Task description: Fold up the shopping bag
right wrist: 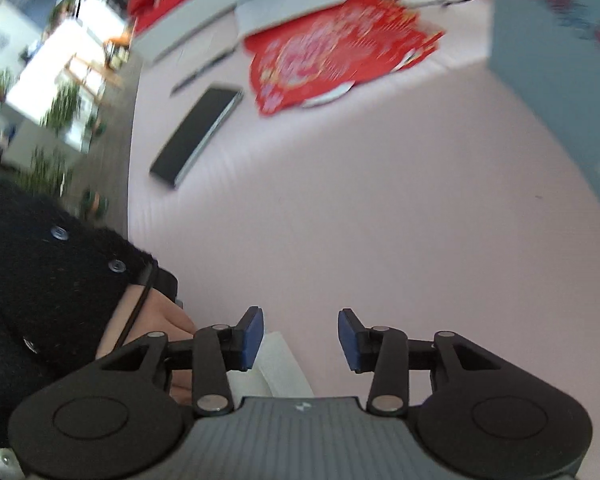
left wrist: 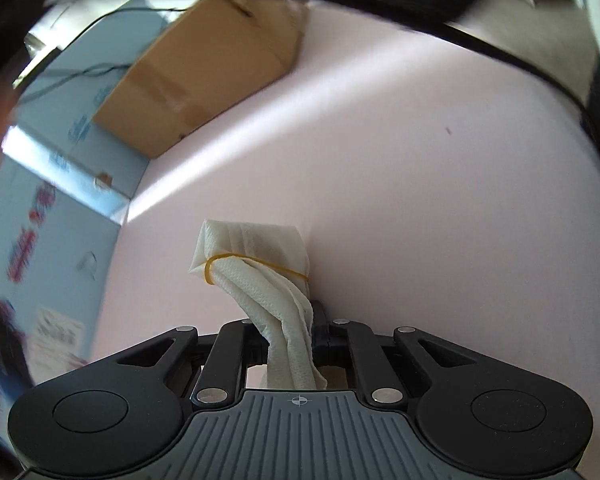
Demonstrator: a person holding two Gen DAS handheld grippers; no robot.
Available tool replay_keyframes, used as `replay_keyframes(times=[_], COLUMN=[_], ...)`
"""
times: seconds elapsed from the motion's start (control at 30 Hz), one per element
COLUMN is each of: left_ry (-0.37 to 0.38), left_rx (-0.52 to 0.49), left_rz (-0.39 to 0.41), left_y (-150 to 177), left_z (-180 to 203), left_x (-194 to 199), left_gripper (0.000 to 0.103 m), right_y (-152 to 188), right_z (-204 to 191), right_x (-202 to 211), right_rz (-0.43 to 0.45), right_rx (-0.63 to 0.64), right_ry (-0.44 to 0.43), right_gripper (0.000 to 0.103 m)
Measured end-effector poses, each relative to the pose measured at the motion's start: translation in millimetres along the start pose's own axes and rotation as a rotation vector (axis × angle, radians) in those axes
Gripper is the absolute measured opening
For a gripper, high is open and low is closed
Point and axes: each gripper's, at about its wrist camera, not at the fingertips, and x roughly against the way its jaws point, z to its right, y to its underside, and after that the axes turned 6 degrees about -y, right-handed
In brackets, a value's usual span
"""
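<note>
White crinkled shopping bag (left wrist: 260,264), rolled and bound by a thin yellow rubber band (left wrist: 256,262), hangs above the pale pink tabletop (left wrist: 420,200), clamped in my left gripper (left wrist: 290,344); my right gripper (right wrist: 300,336) stands parted, empty.

White bag (left wrist: 256,280), yellow band (left wrist: 252,258), pale pink surface (left wrist: 420,200). Brown box (left wrist: 204,76) there, blue pads (right wrist: 252,340), and red patterned paper (right wrist: 332,52) beside a black phone (right wrist: 194,132).

Pale pink table (right wrist: 360,208) with phone (right wrist: 196,136), red paper (right wrist: 332,52), cardboard box (left wrist: 204,68).
</note>
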Motion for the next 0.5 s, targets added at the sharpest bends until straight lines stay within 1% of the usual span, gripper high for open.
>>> replay_keyframes(times=[0.03,0.1,0.13,0.17,0.2,0.27,0.3,0.37,0.43,0.5], left_ry=[0.037,0.120,0.164,0.215,0.262,0.353,0.389,0.500,0.586,0.672], left_rx=[0.048,0.134,0.172,0.210,0.237,0.263,0.275,0.319,0.334,0.322], left_rz=[0.016,0.034,0.032,0.025,0.019,0.018,0.017,0.010,0.004,-0.003], left_y=[4,10,12,13,14,13,13,10,5,-3], left_z=[-9,-28,-37,-47,-55,-70,-76,-90,-95,-97], left_x=[0,-1,-2,-2,-1,2,3,5,6,8], left_gripper=[0.010,0.012,0.013,0.013,0.013,0.013,0.013,0.013,0.013,0.013], right_y=[20,58,84,109,126,160,173,191,201,207], right_z=[8,23,30,35,39,48,52,58,62,66], right_x=[19,52,66,72,72,72,68,54,37,18], right_rz=[0.079,0.192,0.255,0.307,0.347,0.426,0.455,0.494,0.528,0.560], right_rx=[-0.054,-0.153,-0.212,-0.267,-0.309,-0.394,-0.425,-0.469,-0.495,-0.517], right_ry=[0.014,0.060,0.078,0.079,0.068,0.045,0.026,-0.024,-0.108,-0.197], right_gripper=[0.055,0.058,0.059,0.060,0.061,0.062,0.062,0.064,0.065,0.064])
